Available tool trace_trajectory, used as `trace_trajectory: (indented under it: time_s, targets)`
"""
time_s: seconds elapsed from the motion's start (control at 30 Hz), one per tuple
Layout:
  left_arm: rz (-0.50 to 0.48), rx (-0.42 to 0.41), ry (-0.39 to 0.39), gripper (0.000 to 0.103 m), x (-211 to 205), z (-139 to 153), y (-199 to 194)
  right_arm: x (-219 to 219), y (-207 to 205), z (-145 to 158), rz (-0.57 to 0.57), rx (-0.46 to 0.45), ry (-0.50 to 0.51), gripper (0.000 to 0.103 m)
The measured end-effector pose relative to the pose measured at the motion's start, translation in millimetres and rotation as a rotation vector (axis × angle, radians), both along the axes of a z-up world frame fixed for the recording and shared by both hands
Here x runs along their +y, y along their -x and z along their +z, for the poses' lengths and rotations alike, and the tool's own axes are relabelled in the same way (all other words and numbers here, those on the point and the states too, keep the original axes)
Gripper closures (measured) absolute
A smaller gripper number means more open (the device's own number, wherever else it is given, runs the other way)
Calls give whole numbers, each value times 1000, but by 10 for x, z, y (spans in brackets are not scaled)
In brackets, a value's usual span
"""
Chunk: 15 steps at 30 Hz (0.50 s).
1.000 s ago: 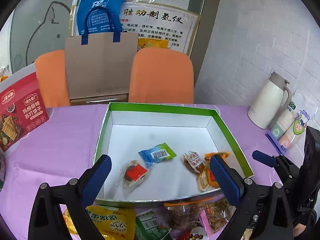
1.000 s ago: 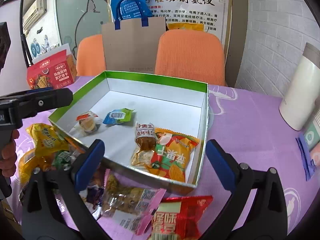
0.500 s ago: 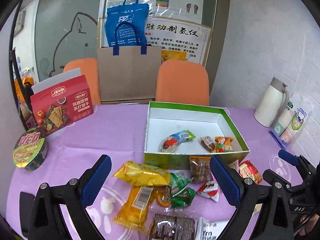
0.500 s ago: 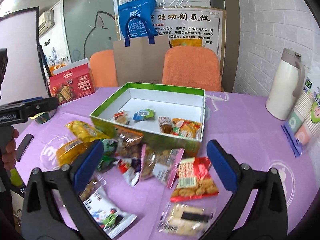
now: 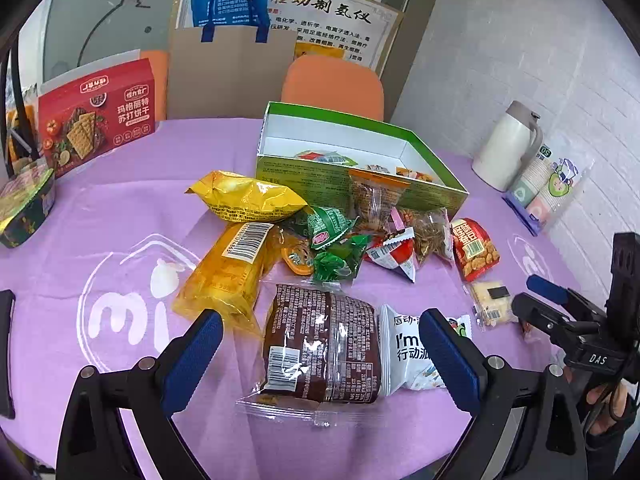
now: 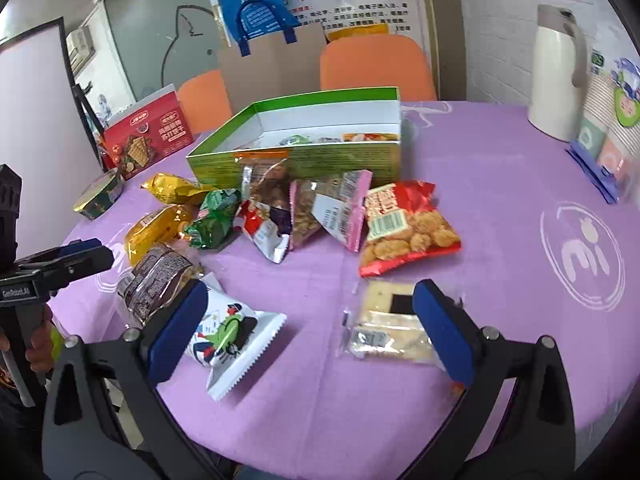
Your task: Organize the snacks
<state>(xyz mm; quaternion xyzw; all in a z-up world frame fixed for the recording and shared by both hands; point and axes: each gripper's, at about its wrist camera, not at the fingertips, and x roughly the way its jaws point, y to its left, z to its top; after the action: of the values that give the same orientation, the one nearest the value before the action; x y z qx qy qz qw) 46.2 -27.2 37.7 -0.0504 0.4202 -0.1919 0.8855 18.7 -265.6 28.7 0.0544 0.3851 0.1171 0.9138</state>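
A green open box [image 5: 320, 176] with a white inside stands mid-table and holds a few small snacks; it also shows in the right wrist view [image 6: 304, 160]. Loose snack packets lie in front of it: a yellow bag [image 5: 244, 200], a brown packet [image 5: 320, 344], a white packet [image 6: 224, 332], a red packet [image 6: 404, 228] and a clear cracker pack [image 6: 384, 328]. My left gripper [image 5: 320, 360] is open and empty, above the brown packet. My right gripper [image 6: 308, 328] is open and empty, low over the table between the white packet and the cracker pack.
A red cracker box [image 5: 96, 112] and a noodle bowl [image 5: 24, 204] stand at the left. A white thermos [image 5: 508, 148] and stacked paper cups [image 5: 548, 188] stand at the right. Orange chairs [image 6: 376, 68] and a paper bag [image 5: 232, 72] are behind the purple table [image 6: 500, 208].
Both grippers have pulled back from over the box toward the table's near edge and lower. The box now looks smaller and farther, and the loose packets fill the foreground. Both stay open.
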Motion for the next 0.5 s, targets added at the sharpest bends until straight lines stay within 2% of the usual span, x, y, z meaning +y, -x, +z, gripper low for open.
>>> trace_trajectory:
  time_s: [0.07,0.13,0.17,0.2,0.4,0.47,0.5]
  targets:
    - [-8,-12,-9,3,-9,3,31,184,-166,-52,81,14,20,11]
    - [-10,-23,-12,3,13,14,47,359,-342,-117,147,30,43,24]
    - [-10,-26,-15,5,21,14,46,442,-444,-166,172,42,64,27]
    - [-14,-29,-20,9,25,18,35,502,-538,-206,190,51,80,32]
    - [-82,-2,-55,35,-104,-18,-160,609,-896,-406,224,98,125,40]
    - [-112,-1,-63,39,-199,-32,-247,591,-960,-446,213,114,123,55]
    - [-126,1,-61,42,-247,-43,-300,574,-977,-466,205,124,120,69]
